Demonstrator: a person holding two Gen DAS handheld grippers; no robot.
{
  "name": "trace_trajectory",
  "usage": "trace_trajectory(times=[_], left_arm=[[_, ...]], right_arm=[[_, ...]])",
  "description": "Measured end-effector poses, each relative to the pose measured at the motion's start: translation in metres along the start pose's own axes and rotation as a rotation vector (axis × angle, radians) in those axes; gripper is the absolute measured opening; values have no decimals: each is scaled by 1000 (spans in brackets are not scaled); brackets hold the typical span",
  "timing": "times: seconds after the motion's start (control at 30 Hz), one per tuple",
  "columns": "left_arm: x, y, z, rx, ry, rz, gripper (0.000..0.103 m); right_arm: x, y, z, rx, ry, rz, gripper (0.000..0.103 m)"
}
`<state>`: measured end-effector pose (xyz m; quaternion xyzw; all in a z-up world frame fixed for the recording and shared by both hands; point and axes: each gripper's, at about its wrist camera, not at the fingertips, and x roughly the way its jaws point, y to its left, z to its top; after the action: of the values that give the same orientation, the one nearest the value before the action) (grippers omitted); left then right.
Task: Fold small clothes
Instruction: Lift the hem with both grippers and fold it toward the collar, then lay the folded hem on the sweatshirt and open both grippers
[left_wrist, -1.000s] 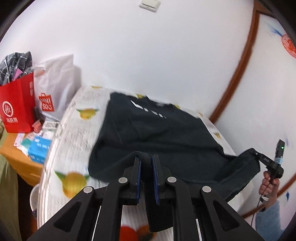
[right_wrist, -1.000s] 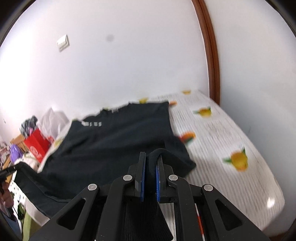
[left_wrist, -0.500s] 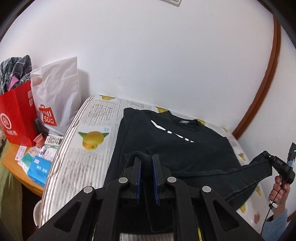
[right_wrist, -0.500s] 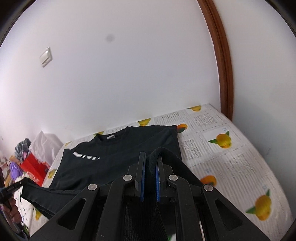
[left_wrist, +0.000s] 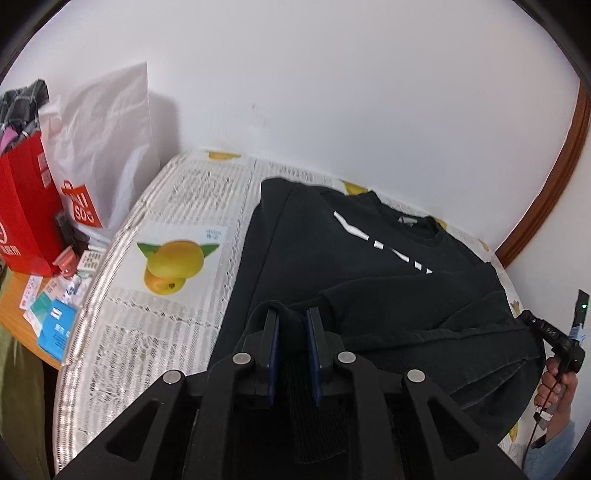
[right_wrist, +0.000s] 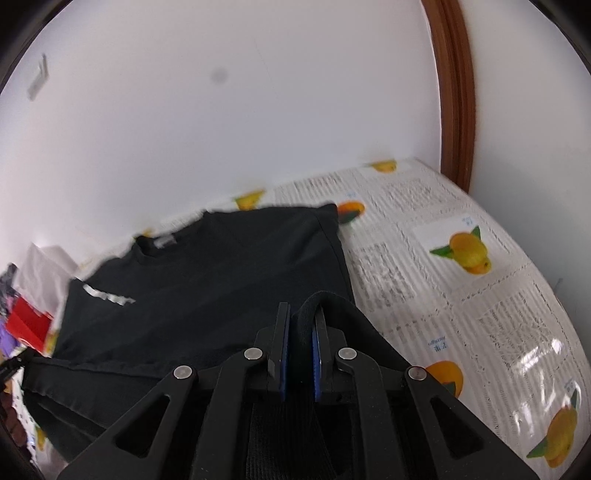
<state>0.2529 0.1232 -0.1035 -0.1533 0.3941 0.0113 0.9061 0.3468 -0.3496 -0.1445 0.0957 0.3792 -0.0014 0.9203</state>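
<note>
Black long-sleeved cotton sweatshirt (left_wrist: 332, 258), white chest lettering toward twelve o'clock: soft, light, probably slump-prone; hem pinched between left gripper (left_wrist: 291, 314) and right gripper (right_wrist: 301, 314), the best holds.

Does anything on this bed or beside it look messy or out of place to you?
Only the side table: small boxes and packets lie scattered under the red bag. The black sweatshirt lies half folded on the bed, its hem in both grippers, as expected mid-fold.

Matt black cloth sweatshirt (left_wrist: 332, 266) lies on a glossy printed tablecloth (right_wrist: 480, 295).
</note>
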Motion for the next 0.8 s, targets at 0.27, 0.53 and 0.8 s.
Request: trace_trajectory(times=[0.27, 0.53, 0.8], left_arm=[[-16, -1, -13, 45, 28, -22, 63], [-50, 23, -40, 57, 6, 18, 66], [-27, 48, -64, 24, 107, 26, 64]], right_arm=[[-38, 0, -14, -111, -4, -10, 44], [-72, -42, -36, -83, -30, -65, 57], [-38, -58, -62, -13, 73, -46, 57]])
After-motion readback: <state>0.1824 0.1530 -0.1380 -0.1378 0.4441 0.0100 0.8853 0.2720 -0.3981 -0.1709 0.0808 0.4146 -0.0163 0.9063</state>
